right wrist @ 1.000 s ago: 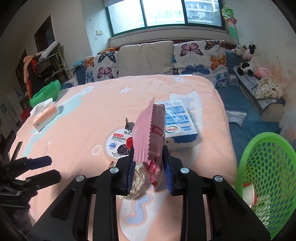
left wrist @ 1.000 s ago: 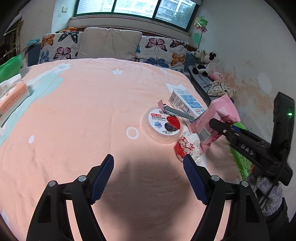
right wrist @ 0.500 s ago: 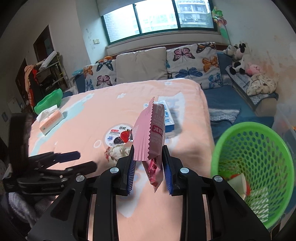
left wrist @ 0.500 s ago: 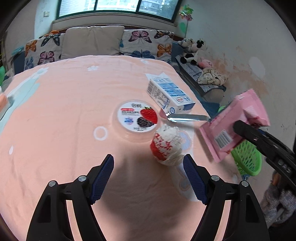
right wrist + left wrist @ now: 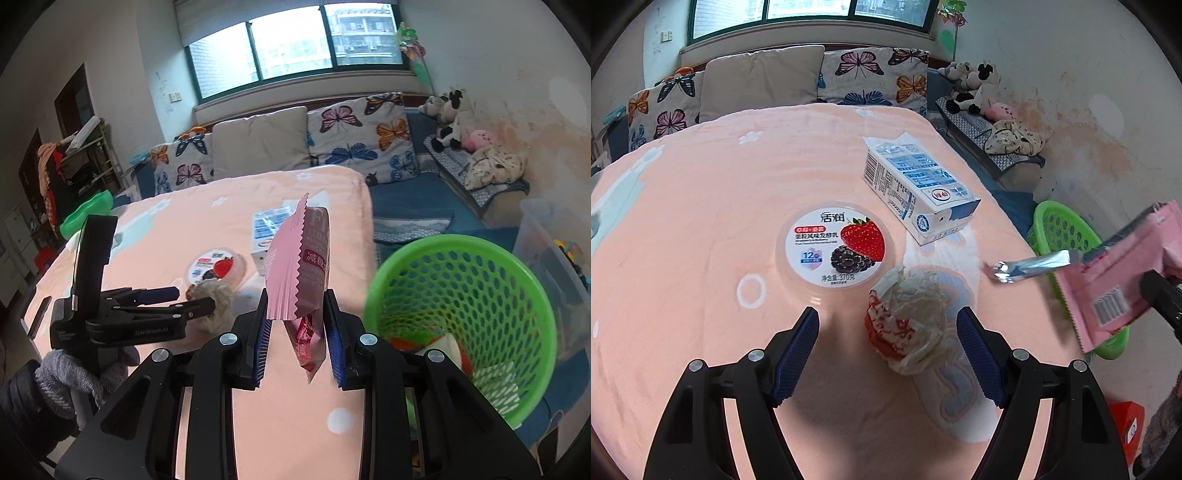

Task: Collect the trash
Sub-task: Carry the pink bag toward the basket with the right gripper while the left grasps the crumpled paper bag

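Pink snack wrapper [image 5: 297, 266] stands upright between the pads of the right claw [image 5: 298, 349], which is clamped on it, with a smaller red packet hanging below in the same grip, as far as the view lets me judge. It sits above the peach blanket of the bed [image 5: 229, 221], just left of the green mesh basket [image 5: 461, 317] that already holds some rubbish. The basket stands off the bed's right edge, lower than the blanket.

To finish this step well, carry the wrapper right until its lower tip is over the basket's mouth, not the rim, then release; the foil is light and tall, so letting go too early would likely drop it on the blanket or the floor. Lowering it toward the opening first should keep it from fluttering.

The left claw [image 5: 888, 354] is spread wide with nothing in it, low over the blanket, with the crumpled red-and-white paper ball [image 5: 908, 325] lying between its pads but apparently untouched. Close squarely on the ball's middle. Farther off lie 2 more items: the round yogurt lid [image 5: 834, 247] and, to its right, the blue-and-white milk carton [image 5: 916, 192] on its side.
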A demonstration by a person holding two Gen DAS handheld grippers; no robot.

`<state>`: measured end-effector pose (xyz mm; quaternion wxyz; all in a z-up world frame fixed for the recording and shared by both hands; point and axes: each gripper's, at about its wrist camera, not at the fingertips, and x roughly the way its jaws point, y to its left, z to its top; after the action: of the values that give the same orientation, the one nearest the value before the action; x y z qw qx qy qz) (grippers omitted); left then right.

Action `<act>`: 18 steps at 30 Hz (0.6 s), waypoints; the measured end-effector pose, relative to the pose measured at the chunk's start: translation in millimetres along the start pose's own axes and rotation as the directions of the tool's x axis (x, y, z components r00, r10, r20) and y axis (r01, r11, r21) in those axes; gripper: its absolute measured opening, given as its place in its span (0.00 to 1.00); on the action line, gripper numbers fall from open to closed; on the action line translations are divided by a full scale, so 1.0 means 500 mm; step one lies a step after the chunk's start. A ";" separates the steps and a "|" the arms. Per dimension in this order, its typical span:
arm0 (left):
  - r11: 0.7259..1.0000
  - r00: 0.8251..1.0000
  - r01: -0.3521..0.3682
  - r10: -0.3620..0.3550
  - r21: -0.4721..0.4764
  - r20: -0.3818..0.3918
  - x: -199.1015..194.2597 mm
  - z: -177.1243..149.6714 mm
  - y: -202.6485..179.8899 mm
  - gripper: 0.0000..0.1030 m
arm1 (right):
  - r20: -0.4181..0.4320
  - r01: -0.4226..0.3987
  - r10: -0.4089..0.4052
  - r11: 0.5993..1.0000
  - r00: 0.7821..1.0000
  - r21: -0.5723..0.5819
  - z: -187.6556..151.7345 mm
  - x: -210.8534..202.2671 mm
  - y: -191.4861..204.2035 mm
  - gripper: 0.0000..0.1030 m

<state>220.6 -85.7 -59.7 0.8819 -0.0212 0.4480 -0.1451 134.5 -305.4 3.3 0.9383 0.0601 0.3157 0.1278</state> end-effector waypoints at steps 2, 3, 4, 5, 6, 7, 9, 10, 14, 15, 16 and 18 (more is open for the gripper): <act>1.000 1.000 -0.004 0.004 0.003 -0.002 0.007 0.002 -0.004 0.71 | 0.003 0.011 -0.011 1.000 1.000 0.010 -0.005 -0.007 -0.012 0.28; 1.000 1.000 -0.005 0.005 0.004 -0.004 0.011 0.002 -0.005 0.71 | 0.005 0.018 -0.019 1.000 1.000 0.016 -0.006 -0.010 -0.019 0.28; 1.000 1.000 -0.005 0.005 0.005 -0.006 0.014 0.003 -0.005 0.70 | 0.006 0.024 -0.024 1.000 1.000 0.019 -0.009 -0.012 -0.024 0.28; 1.000 1.000 -0.006 0.006 0.005 -0.008 0.016 0.003 -0.008 0.69 | 0.006 0.033 -0.033 0.999 0.999 0.025 -0.010 -0.015 -0.031 0.28; 1.000 1.000 -0.008 0.008 0.007 -0.010 0.018 0.002 -0.008 0.68 | 0.007 0.042 -0.042 0.999 0.999 0.030 -0.011 -0.017 -0.039 0.28; 1.000 1.000 -0.006 0.007 0.008 -0.012 0.020 0.002 -0.008 0.67 | 0.006 0.049 -0.049 0.998 0.999 0.034 -0.012 -0.018 -0.045 0.28; 1.000 1.000 -0.007 0.007 0.010 -0.015 0.024 0.002 -0.010 0.61 | 0.005 0.069 -0.069 0.997 0.998 0.046 -0.014 -0.022 -0.063 0.28; 1.000 1.000 -0.006 0.006 0.011 -0.017 0.026 0.002 -0.010 0.59 | 0.005 0.079 -0.079 0.995 0.997 0.053 -0.016 -0.024 -0.072 0.28; 1.000 1.000 0.010 -0.010 0.011 -0.022 0.030 0.001 -0.013 0.48 | 0.002 0.115 -0.116 0.990 0.993 0.076 -0.018 -0.030 -0.103 0.28; 1.000 1.000 0.011 -0.011 0.014 -0.022 0.029 0.001 -0.015 0.46 | 0.001 0.125 -0.126 0.989 0.992 0.080 -0.019 -0.031 -0.110 0.28; 1.000 1.000 0.014 -0.013 0.017 -0.021 0.027 0.001 -0.017 0.45 | 0.001 0.134 -0.135 0.988 0.991 0.081 -0.019 -0.032 -0.116 0.28; 1.000 1.000 0.013 -0.013 0.025 -0.017 0.024 0.001 -0.020 0.43 | -0.003 0.156 -0.157 0.983 0.988 0.093 -0.018 -0.032 -0.134 0.28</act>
<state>225.5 -98.7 -67.3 0.8774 -0.0119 0.4534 -0.1565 130.1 -373.7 -7.5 0.9423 0.0789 0.3231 0.0388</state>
